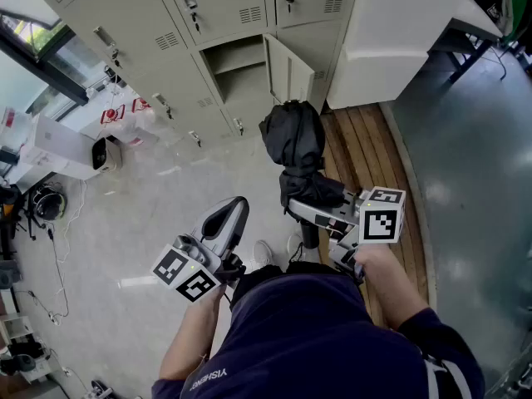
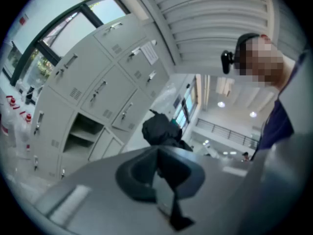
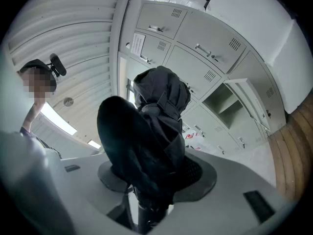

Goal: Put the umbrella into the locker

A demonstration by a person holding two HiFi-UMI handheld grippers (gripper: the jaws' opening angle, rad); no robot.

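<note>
A folded black umbrella (image 1: 294,144) stands upright, held low on its bundle by my right gripper (image 1: 304,199), which is shut on it. In the right gripper view the umbrella (image 3: 161,106) fills the space between the jaws, and the right gripper (image 3: 151,148) clamps its lower part. One grey locker (image 1: 235,63) in the bottom row stands open ahead, its door (image 1: 291,70) swung to the right. My left gripper (image 1: 233,209) is held level to the left of the umbrella, shut and empty. From the left gripper (image 2: 159,166) the umbrella (image 2: 159,129) shows beyond the jaws, with the open locker (image 2: 84,131) further left.
The other locker doors (image 1: 141,32) are closed. A white cabinet (image 1: 391,40) and a wooden platform (image 1: 362,140) lie to the right. A white box (image 1: 71,152), a red-printed bag (image 1: 125,116) and floor cables (image 1: 51,252) are at the left. The person's shoe (image 1: 264,254) is below the grippers.
</note>
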